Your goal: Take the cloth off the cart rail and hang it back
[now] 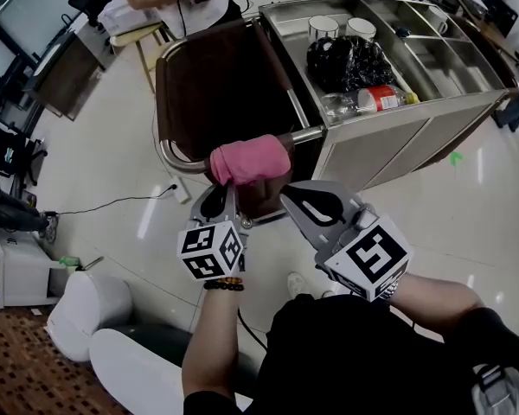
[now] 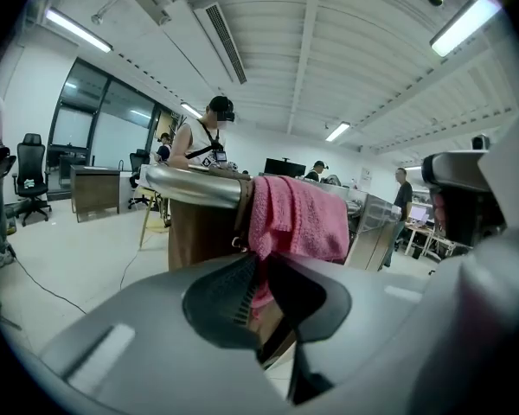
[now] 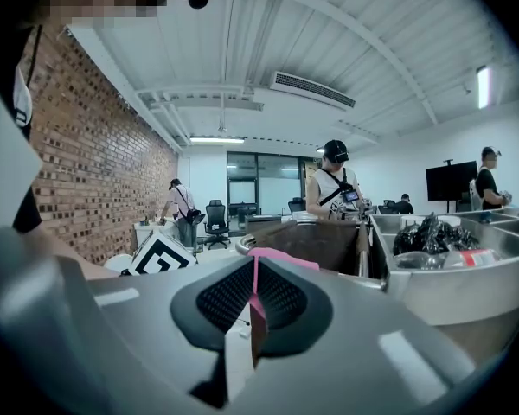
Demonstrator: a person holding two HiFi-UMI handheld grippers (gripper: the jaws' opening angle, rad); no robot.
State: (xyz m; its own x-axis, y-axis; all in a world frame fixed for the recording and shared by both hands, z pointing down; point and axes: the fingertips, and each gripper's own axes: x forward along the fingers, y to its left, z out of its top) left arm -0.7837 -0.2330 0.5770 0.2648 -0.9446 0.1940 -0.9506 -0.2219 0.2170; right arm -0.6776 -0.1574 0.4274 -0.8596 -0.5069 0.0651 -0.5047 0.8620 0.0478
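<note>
A pink cloth (image 1: 246,158) hangs folded over the steel rail (image 1: 177,162) at the near end of the cart (image 1: 398,119). From just below it, my left gripper (image 1: 223,195) reaches up level. In the left gripper view the cloth (image 2: 298,219) drapes over the rail (image 2: 190,184), and its lower edge sits pinched between the nearly closed jaws of my left gripper (image 2: 261,271). To the right of that, my right gripper (image 1: 292,199) is at the cloth's right side. In the right gripper view its jaws (image 3: 254,271) are closed with a thin pink strip of cloth (image 3: 285,258) in the seam.
A brown bag (image 1: 216,93) hangs inside the rail's loop. The cart's top tray holds a black bag (image 1: 346,59), a bottle (image 1: 368,100) and two cups (image 1: 323,26). A person stands beyond the cart by a stool (image 1: 143,35). A white bin (image 1: 86,309) sits lower left.
</note>
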